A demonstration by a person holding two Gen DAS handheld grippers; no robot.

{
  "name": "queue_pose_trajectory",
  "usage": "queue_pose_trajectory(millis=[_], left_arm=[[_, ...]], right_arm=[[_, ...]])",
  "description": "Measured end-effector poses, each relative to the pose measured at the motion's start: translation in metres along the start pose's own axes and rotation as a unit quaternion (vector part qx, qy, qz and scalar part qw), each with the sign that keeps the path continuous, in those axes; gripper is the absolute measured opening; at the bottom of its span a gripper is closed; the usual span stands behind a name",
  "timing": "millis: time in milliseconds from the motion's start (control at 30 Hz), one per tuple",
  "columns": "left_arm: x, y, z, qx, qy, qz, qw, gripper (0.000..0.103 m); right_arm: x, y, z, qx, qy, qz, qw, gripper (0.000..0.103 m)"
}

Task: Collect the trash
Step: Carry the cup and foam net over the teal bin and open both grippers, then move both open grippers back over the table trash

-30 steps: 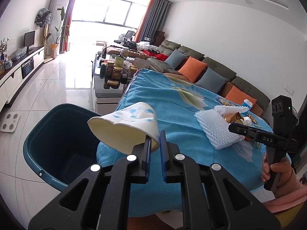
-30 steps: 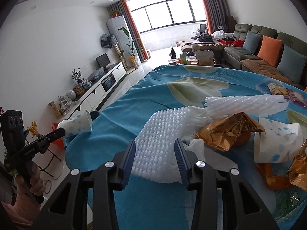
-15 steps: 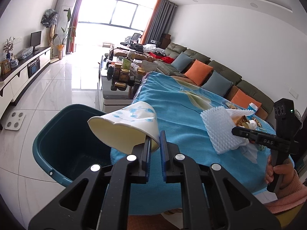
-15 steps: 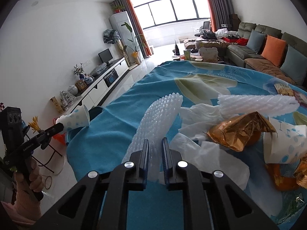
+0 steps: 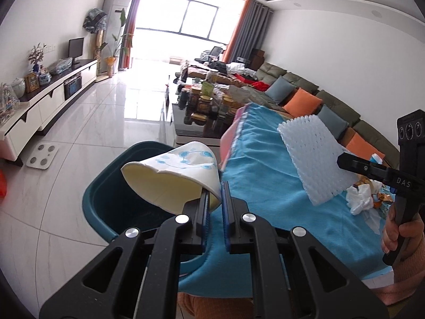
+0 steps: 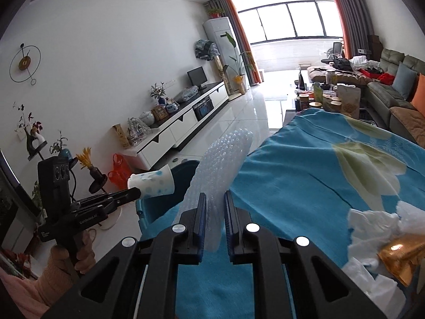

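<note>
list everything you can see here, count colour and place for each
paper cup: 1, white with blue dots, pinched by its rim in the left gripper, over the bin
foam net sheet: 1, white, clamped in the right gripper, lifted above the table
bin: 1, dark teal, on the floor by the table edge
tablecloth: 1, blue with green leaf print, covering the table
crumpled tissue: a pile, white, on the cloth at right
gold wrapper: 1, gold, among the tissue
sofa: 1, olive, orange and blue cushions, along the far wall
TV cabinet: 1, white and black, along the wall
left gripper: black, shut on the cup
right gripper: black, shut on the foam
hands: 2, one on each handle
</note>
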State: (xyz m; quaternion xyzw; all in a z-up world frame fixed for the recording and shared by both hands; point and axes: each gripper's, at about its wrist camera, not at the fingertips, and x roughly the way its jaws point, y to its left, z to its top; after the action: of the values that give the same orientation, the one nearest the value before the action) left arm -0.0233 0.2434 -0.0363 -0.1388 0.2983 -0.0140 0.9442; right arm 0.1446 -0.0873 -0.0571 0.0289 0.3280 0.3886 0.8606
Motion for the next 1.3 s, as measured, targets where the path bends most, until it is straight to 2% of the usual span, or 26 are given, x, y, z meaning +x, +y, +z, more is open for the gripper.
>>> queue_pose_trajectory(millis=[300,667,767,867,1067,1300], left_arm=[[0.021,0.032,-0.010,-0.023,0.029,0.027,0.9989,0.009],[0.057,0.051,-0.016,-0.051,0.058,0.037,0.9964,0.009],[0.068,0.057,-0.015,-0.064,0.063,0.038,0.9952,0.010],[0.075,0.061,-0.016,-0.071,0.066,0.039,0.9945,0.013],[0.079,0.063,-0.015,-0.081,0.061,0.050,0.9936,0.015],[0.046,0.035,-0.010,-0.055,0.013,0.052,0.9970,0.035]], right_arm=[[0.062,0.027,0.020,-0.016,0.040,0.036,0.998,0.012],[0.127,0.049,0.024,-0.019,0.102,0.033,0.994,0.012],[0.142,0.055,0.022,-0.019,0.122,0.031,0.992,0.014],[0.155,0.057,0.020,-0.015,0.142,0.034,0.989,0.022],[0.153,0.054,0.019,-0.008,0.142,0.037,0.989,0.028],[0.119,0.046,0.014,-0.014,0.114,0.043,0.992,0.029]])
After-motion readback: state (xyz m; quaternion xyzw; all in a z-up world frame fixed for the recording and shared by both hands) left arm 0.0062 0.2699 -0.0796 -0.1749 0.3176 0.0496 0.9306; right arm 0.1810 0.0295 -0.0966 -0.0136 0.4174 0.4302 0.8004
